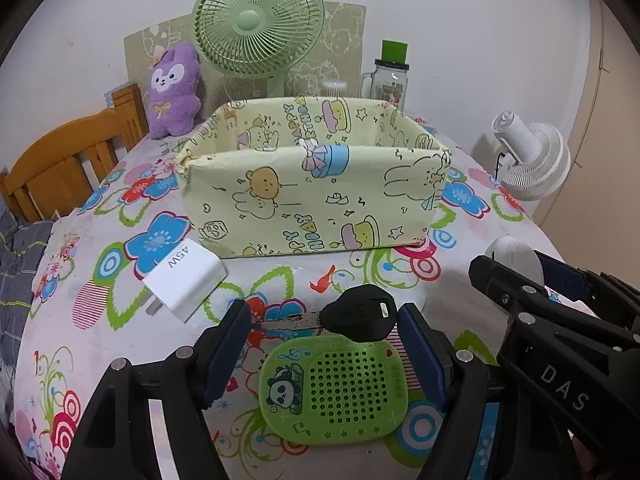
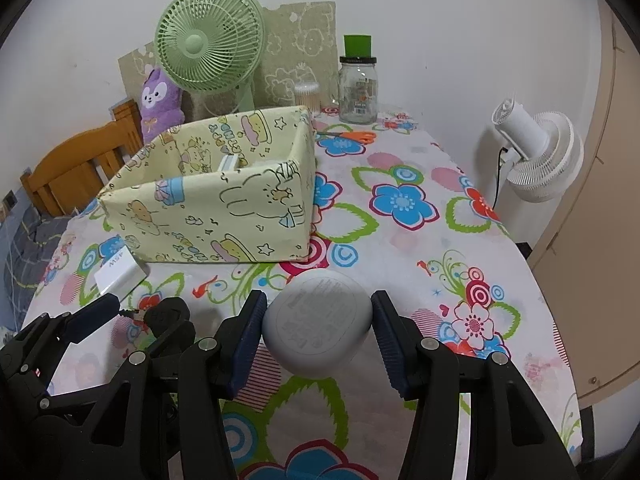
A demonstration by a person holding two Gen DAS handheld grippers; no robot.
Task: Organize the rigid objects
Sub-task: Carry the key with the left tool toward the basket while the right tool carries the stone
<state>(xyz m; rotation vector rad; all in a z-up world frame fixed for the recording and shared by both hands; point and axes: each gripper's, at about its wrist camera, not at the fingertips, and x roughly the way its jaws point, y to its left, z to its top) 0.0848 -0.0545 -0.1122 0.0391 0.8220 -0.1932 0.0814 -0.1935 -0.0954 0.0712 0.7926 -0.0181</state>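
Note:
A yellow cartoon-print box (image 1: 312, 200) stands open on the floral table; it also shows in the right wrist view (image 2: 208, 216), with a small white item (image 2: 229, 163) inside. My left gripper (image 1: 324, 320) is open around a black-headed key (image 1: 358, 316), with a green panda speaker (image 1: 334, 390) lying just below it. A white 45W charger (image 1: 186, 280) lies to the left, also seen in the right wrist view (image 2: 120, 272). My right gripper (image 2: 318, 308) is open, its pads on both sides of a white rounded case (image 2: 318, 330) without clearly pressing it.
A green desk fan (image 1: 258, 20), a purple plush (image 1: 174, 88) and a glass jar with green lid (image 2: 358, 88) stand at the table's back. Orange scissors (image 2: 352, 136) lie behind the box. A white fan (image 2: 536, 152) stands off the table's right edge. A wooden headboard (image 1: 64, 160) is left.

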